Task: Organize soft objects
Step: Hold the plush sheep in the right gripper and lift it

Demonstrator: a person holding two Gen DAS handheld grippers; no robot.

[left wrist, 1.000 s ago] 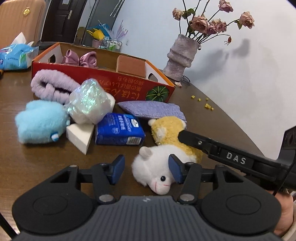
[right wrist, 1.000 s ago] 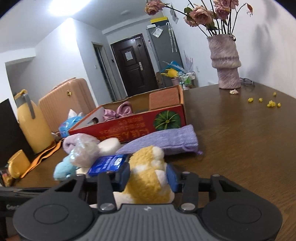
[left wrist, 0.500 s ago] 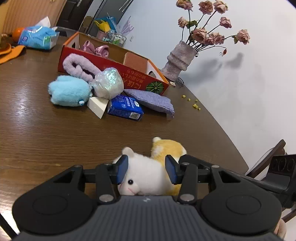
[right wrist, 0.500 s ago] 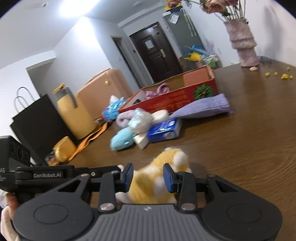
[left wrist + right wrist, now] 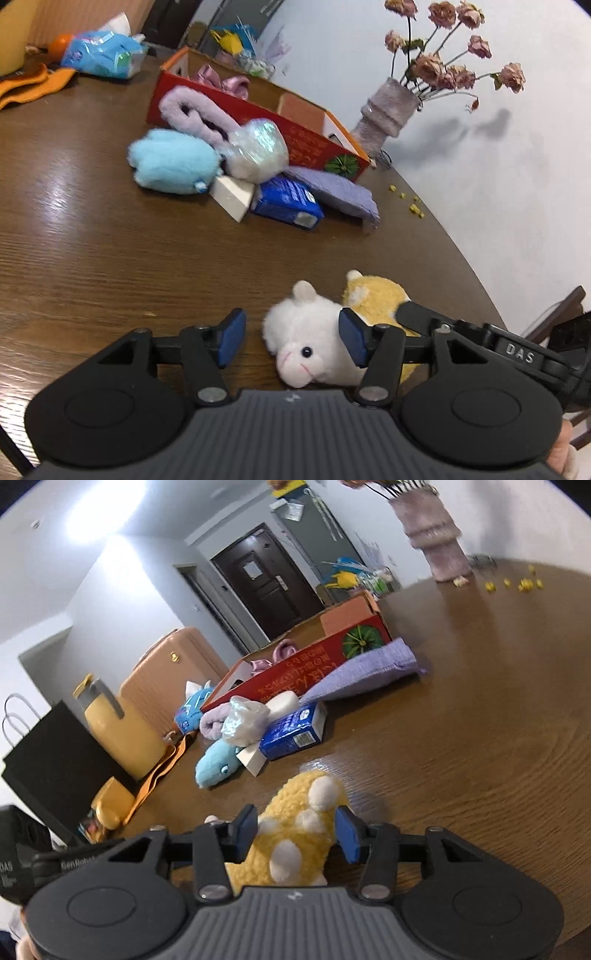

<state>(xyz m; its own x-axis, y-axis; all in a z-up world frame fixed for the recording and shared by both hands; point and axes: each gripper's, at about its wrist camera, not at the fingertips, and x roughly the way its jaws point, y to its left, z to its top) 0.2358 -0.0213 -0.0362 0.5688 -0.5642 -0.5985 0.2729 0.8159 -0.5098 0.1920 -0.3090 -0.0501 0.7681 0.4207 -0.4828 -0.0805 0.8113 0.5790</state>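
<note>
Both tongs opening to drop toys on worktop [image 5: 110, 266] away from pile: left tongs [image 5: 291, 338] off white plush [image 5: 310, 332], right tongs [image 5: 297, 832] loosening around yellow plush [image 5: 295, 834].

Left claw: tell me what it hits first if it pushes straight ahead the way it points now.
The fluffy white plush animal. It already lies between the opening fingers of the left claw, off-centre towards the right pad. Beyond it bare brown wooden table runs to the pile by the red cardboard box, though depth is uncertain.
</note>
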